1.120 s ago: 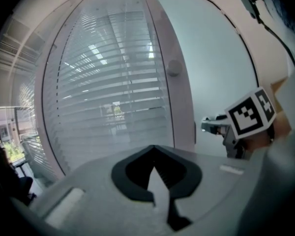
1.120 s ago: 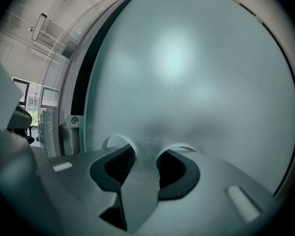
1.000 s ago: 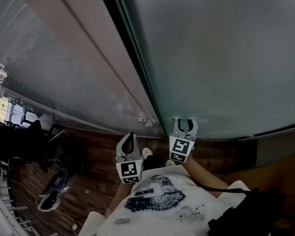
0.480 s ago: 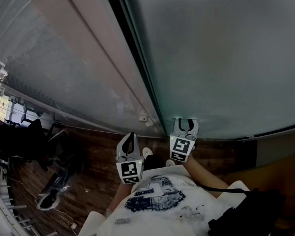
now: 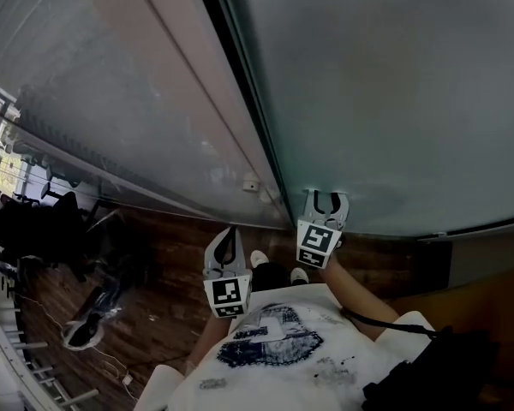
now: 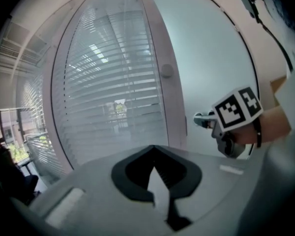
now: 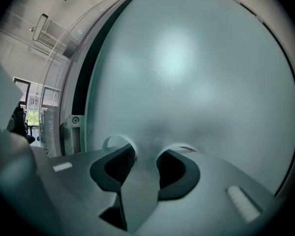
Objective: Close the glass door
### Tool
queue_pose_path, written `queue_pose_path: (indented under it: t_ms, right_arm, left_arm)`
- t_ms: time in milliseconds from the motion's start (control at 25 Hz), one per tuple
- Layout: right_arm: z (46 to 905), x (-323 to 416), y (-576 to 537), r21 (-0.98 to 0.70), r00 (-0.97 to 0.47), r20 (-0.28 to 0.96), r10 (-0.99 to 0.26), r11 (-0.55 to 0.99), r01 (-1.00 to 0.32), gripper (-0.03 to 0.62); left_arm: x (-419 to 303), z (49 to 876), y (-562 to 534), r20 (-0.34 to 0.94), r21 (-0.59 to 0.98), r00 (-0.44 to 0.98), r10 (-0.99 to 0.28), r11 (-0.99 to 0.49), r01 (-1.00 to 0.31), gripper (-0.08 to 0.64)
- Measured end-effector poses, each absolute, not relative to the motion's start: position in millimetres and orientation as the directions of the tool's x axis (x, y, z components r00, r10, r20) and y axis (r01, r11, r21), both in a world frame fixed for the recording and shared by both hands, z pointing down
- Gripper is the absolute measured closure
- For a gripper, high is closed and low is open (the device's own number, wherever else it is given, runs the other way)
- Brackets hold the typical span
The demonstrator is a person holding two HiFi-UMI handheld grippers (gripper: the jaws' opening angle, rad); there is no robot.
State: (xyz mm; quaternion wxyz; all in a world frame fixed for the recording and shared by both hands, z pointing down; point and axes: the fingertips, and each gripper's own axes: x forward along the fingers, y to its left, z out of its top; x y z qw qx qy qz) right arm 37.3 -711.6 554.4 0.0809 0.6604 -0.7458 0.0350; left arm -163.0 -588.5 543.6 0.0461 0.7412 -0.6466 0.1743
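Note:
The frosted glass door [image 5: 394, 101] fills the right of the head view, its dark leading edge [image 5: 240, 84] running down to the floor. My right gripper [image 5: 326, 200] is open, and both fingertips rest against the glass low on the pane. In the right gripper view the glass [image 7: 187, 73] sits right in front of the right gripper [image 7: 146, 149], with nothing between the jaws. My left gripper [image 5: 227, 236] hangs shut and empty left of the door edge, away from the glass. The left gripper [image 6: 154, 149] faces a blind-covered window, with the right gripper [image 6: 199, 119] off to its right.
A wall panel with slatted blinds [image 5: 94, 101] runs along the left of the door. Dark office chairs [image 5: 34, 238] and loose items stand on the wood floor [image 5: 163, 315] at far left. The person's shoes [image 5: 259, 262] are by the door's bottom rail.
The head view has shifted slightly. Both grippers keep the same places against the door and beside it.

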Motion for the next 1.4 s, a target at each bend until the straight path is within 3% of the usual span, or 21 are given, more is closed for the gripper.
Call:
queue_pose_path:
  t_ms: [560, 920, 1040, 1160, 1280, 1400]
  right_arm:
    - [560.4, 37.0, -714.4, 0.080, -0.115, 0.214, -0.970, 0.134, -0.988, 0.456]
    - [559.2, 50.0, -723.8, 0.102, -0.074, 0.208, -0.975, 0.096, -0.990, 0.452]
    - [555.7, 61.8, -708.2, 0.093, -0.069, 0.212, -0.975, 0.091, -0.992, 0.399]
    - [557.6, 76.7, -670.4, 0.052, -0.059, 0.198, -0.979, 0.071, -0.996, 0.400]
    - [543.4, 72.2, -621.1, 0.006, -0.079, 0.182, -0.980, 0.081, -0.997, 0.444]
    - [537.4, 71.3, -576.3, 0.011, -0.086, 0.211, -0.974, 0.091, -0.996, 0.557]
  left_arm:
    - [-163.4, 509.9, -544.7, 0.241, -0.211, 0.214, -0.947, -0.266, -0.940, 0.558]
    - [-226.9, 514.5, -435.8, 0.275, -0.116, 0.148, -0.950, -0.185, -0.976, 0.557]
    - [-241.7, 511.9, -400.8, 0.248, -0.108, 0.136, -0.959, -0.167, -0.980, 0.557]
    - [-250.3, 520.5, -367.0, 0.248, -0.087, 0.139, -0.959, -0.165, -0.982, 0.558]
    - [-259.0, 531.8, -338.4, 0.269, -0.065, 0.155, -0.951, -0.178, -0.982, 0.558]
    - [-257.4, 537.9, -325.1, 0.271, -0.040, 0.190, -0.944, -0.209, -0.977, 0.557]
